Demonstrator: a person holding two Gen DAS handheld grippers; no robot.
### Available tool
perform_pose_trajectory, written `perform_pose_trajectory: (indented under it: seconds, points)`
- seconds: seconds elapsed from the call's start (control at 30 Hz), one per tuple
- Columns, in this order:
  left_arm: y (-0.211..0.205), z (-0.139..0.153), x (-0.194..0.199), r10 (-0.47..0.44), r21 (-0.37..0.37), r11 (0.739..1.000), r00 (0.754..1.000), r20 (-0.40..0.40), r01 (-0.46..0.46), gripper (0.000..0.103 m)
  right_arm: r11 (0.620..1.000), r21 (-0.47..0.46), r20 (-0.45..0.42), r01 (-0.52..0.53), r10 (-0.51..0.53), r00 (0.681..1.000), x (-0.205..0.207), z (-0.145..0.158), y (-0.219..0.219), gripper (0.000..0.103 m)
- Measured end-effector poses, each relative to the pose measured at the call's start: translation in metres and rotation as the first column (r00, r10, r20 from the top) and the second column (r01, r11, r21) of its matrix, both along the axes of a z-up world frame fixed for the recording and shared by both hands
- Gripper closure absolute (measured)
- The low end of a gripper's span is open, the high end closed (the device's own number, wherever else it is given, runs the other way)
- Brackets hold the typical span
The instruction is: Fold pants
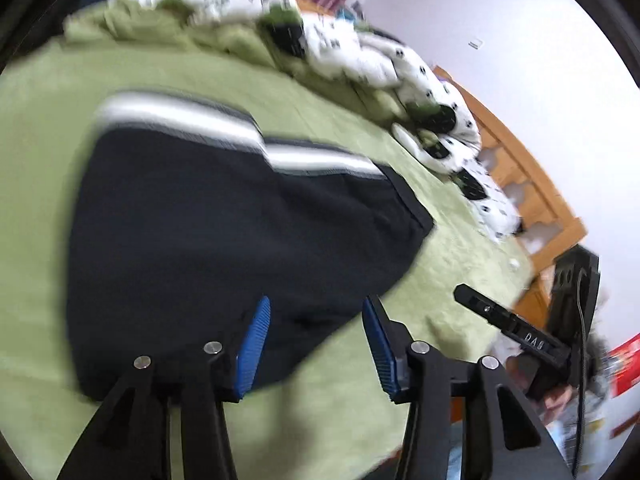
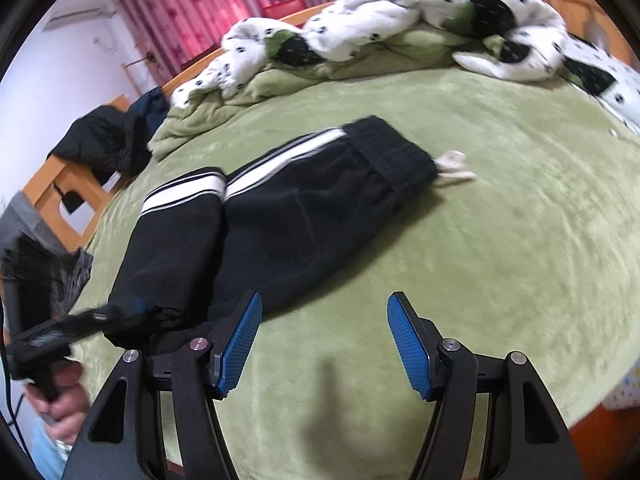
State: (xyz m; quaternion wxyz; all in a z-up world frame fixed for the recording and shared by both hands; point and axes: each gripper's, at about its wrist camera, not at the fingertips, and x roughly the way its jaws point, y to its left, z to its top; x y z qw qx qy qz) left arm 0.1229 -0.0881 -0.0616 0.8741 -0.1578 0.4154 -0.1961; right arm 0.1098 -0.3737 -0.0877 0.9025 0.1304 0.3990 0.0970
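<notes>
From the left wrist view, blurred, we see the left gripper (image 1: 316, 344) with its blue pads (image 1: 254, 344) parted. Nothing is between them, and the near edge of the pants (image 1: 224, 232) lies just beyond and beneath the left pad. The pants are dark with a white stripe and rest on the green bedspread (image 1: 44, 120). To the right, the right gripper (image 1: 500, 320) hangs over the bedspread.

From the right wrist view, we see the right gripper (image 2: 324, 340) open wide and empty over bare green bedspread (image 2: 500, 240). The pants (image 2: 280, 208) lie folded to the left and farther off, waistband at the far end. The left gripper (image 2: 112, 316) reaches in from the left — a hand (image 2: 60, 404) holds it — and its tip sits at the pants' near corner. A white patterned quilt (image 2: 400, 20) is heaped at the far side.
</notes>
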Motion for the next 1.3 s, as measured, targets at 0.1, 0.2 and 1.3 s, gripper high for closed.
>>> perform_pose_trajectory:
  seconds: [0.1,0.2,1.3]
  points:
    - [0.033,0.006,0.002,0.117,0.161,0.980,0.993,0.028,-0.120,0.047,0.996,0.058,-0.029,-0.073,0.074,0.997,0.020,0.008,0.031,0.039]
    - [0.072,-0.003,0.007,0.215,0.204,0.955,0.976,0.017,-0.214,0.047,0.978,0.145,-0.084,-0.151,0.165,0.983,0.049,0.009,0.067,0.039]
    - [0.043,-0.040,-0.002,-0.031,0.116,0.993,1.000,0.002,0.031,0.047,0.967,-0.229,0.059,0.109,-0.098,0.993,0.121,-0.030,-0.074,0.081]
